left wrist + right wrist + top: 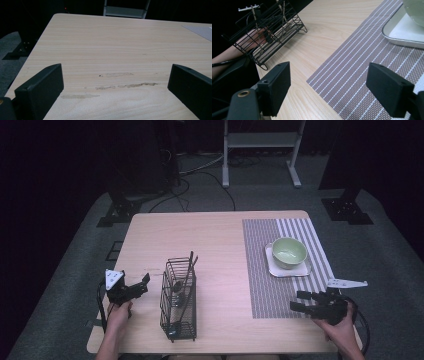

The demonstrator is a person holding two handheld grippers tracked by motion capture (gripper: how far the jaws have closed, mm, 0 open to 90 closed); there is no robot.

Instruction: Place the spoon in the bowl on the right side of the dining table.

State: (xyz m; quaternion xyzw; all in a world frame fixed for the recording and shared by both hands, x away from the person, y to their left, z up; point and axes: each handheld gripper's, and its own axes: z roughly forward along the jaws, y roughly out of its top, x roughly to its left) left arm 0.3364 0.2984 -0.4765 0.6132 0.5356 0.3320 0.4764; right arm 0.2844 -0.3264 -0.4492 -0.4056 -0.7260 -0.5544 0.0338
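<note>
A black wire basket (178,300) stands on the wooden table (210,235) near its front edge, with dark utensils leaning inside it. On the right, a pale green bowl (289,252) sits on a white square plate (276,268) on a striped grey placemat (260,270). My left gripper (145,282) rests at the table's front left, left of the basket, jaws open over bare wood (115,75). At the front right, my right gripper (298,301) hovers over the placemat's near edge (352,82), open and holding nothing. The basket (269,30) also shows at upper left in the right gripper view.
Behind the table a white metal frame (260,150) and dark stands with cables sit on the grey floor. The plate's rim (402,41) shows close ahead of my right gripper. Scuff marks (125,86) streak the wood between the left jaws.
</note>
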